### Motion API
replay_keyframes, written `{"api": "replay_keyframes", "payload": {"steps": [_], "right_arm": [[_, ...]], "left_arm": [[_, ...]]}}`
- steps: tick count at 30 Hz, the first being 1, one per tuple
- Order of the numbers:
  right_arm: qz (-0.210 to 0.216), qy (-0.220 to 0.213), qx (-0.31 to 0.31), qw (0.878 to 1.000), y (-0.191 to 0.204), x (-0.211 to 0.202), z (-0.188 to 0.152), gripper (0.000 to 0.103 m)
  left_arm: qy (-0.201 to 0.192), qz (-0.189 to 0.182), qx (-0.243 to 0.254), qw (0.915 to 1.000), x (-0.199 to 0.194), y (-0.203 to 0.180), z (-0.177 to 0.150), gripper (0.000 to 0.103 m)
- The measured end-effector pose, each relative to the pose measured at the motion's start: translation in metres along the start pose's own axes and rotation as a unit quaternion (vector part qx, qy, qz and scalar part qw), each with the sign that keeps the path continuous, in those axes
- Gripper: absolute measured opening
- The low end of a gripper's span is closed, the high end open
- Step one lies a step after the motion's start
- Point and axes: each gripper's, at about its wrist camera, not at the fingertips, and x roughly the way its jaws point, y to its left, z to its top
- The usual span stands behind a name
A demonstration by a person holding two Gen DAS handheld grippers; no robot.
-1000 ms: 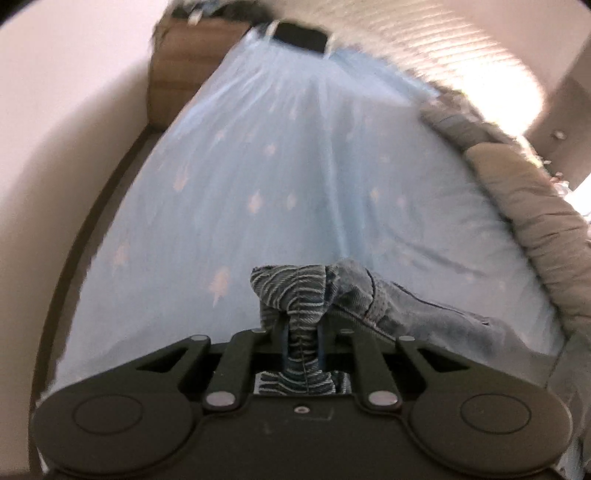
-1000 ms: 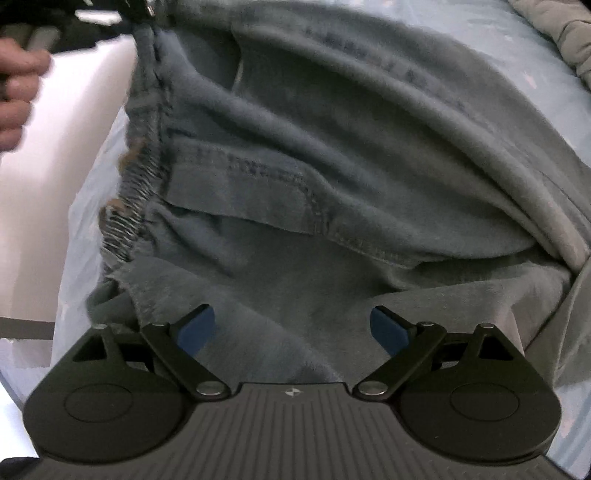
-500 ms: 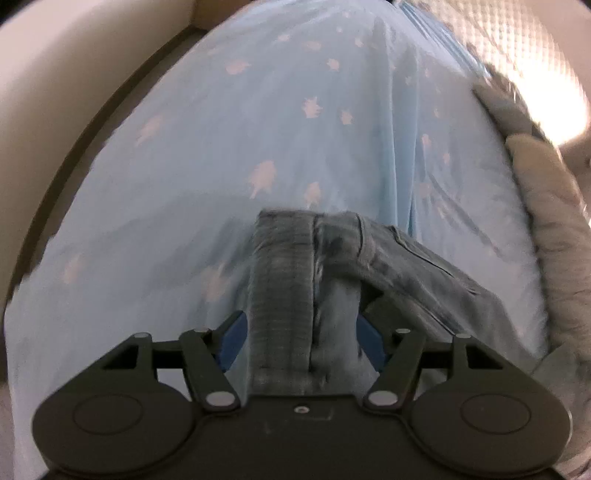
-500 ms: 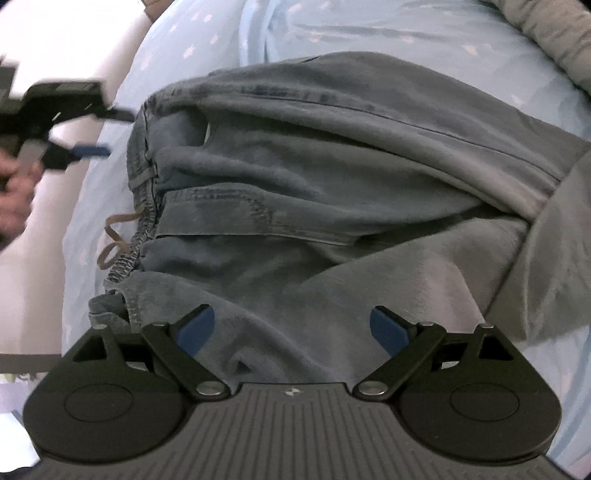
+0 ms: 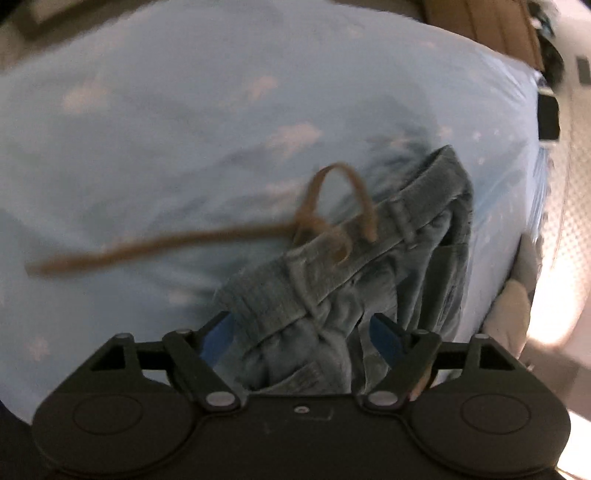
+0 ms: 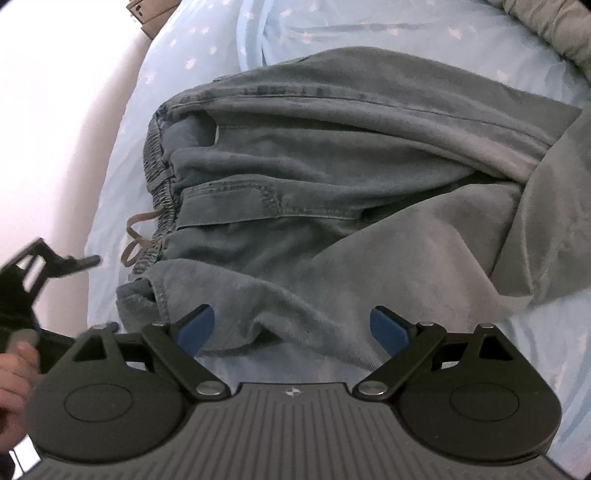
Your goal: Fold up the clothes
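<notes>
Grey-blue trousers lie rumpled on the bed, soft, limp, fairly light. Both jaws gape: right hand-held gripper over a leg fold, left hand-held gripper around the waistband; beyond trails the drawstring. The waistband's thick edge probably offers the firmest hold.

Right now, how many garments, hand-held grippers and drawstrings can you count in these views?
Trousers: 1
Drawstring: 1
Hand-held grippers: 2, left and right
Total: 4
</notes>
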Motion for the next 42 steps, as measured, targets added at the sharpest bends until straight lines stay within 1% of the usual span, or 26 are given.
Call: {"api": "replay_keyframes", "payload": {"steps": [1,4,5,6,7,8,9,10,14,18,20,24,26,29,31,36,37,38,39,40,42], "right_arm": [[-0.002,-0.001,-0.003,1.000,-0.001,-0.004,-0.002,0.094],[-0.015,-0.004,-0.005,1.000,-0.007,-0.017,-0.009,0.094],[-0.020,-0.005,-0.003,1.000,-0.010,-0.022,-0.011,0.094],[-0.024,-0.006,-0.001,1.000,-0.013,-0.026,-0.013,0.094],[-0.028,-0.007,0.002,1.000,-0.017,-0.031,-0.015,0.094],[-0.032,-0.009,0.006,0.999,-0.020,-0.036,-0.018,0.094],[-0.035,-0.011,0.009,0.999,-0.023,-0.040,-0.020,0.094],[-0.037,-0.014,0.013,0.999,-0.025,-0.044,-0.022,0.094],[-0.041,-0.021,0.034,0.998,-0.036,-0.054,-0.032,0.094],[-0.035,-0.027,0.044,0.998,-0.038,-0.057,-0.035,0.094],[-0.032,-0.030,0.046,0.998,-0.036,-0.057,-0.035,0.094],[-0.024,-0.041,0.039,0.998,-0.030,-0.059,-0.035,0.094],[-0.021,-0.042,0.036,0.998,-0.029,-0.059,-0.035,0.094],[-0.020,-0.042,0.030,0.998,-0.030,-0.059,-0.037,0.094],[-0.023,-0.042,0.028,0.998,-0.034,-0.060,-0.039,0.094],[-0.039,-0.035,0.043,0.998,-0.057,-0.064,-0.038,0.094],[-0.043,-0.034,0.046,0.997,-0.062,-0.065,-0.037,0.094],[-0.047,-0.034,0.049,0.997,-0.067,-0.066,-0.036,0.094],[-0.052,-0.034,0.053,0.997,-0.072,-0.068,-0.035,0.094],[-0.056,-0.036,0.057,0.996,-0.078,-0.070,-0.033,0.094],[-0.063,-0.040,0.067,0.995,-0.087,-0.074,-0.029,0.094]], "left_arm": [[0.007,-0.005,-0.007,0.9999,0.007,0.003,-0.003,0.079],[-0.008,-0.027,-0.015,0.9995,0.020,0.003,-0.009,0.078],[-0.014,-0.036,-0.015,0.9992,0.025,0.002,-0.009,0.074],[-0.018,-0.036,-0.015,0.9991,0.027,0.002,-0.009,0.063],[-0.023,-0.032,-0.016,0.9991,0.028,0.002,-0.009,0.038],[-0.030,-0.035,-0.005,0.9989,0.022,-0.002,-0.010,0.031],[-0.038,-0.042,0.010,0.9983,0.012,-0.007,-0.013,0.027],[-0.047,-0.048,0.026,0.9974,0.003,-0.013,-0.015,0.021],[-0.081,-0.073,0.089,0.9901,-0.034,-0.034,-0.025,0.015],[-0.114,-0.097,0.151,0.9770,-0.071,-0.055,-0.034,0.014],[-0.127,-0.107,0.167,0.9718,-0.090,-0.060,-0.038,0.013],[-0.145,-0.113,0.174,0.9675,-0.118,-0.056,-0.034,0.013],[-0.148,-0.107,0.171,0.9683,-0.125,-0.048,-0.028,0.013],[-0.151,-0.088,0.168,0.9702,-0.134,-0.028,-0.020,0.013],[-0.147,-0.075,0.160,0.9732,-0.130,-0.013,-0.011,0.013],[-0.126,-0.024,0.160,0.9787,-0.100,0.014,0.006,0.015],[-0.121,-0.014,0.158,0.9799,-0.094,0.017,0.009,0.016],[-0.122,-0.001,0.158,0.9799,-0.091,0.017,0.009,0.020],[-0.124,0.015,0.160,0.9791,-0.088,0.017,0.008,0.021],[-0.128,0.025,0.162,0.9783,-0.088,0.016,0.008,0.026],[-0.134,0.039,0.165,0.9764,-0.089,0.014,0.007,0.041]]}}
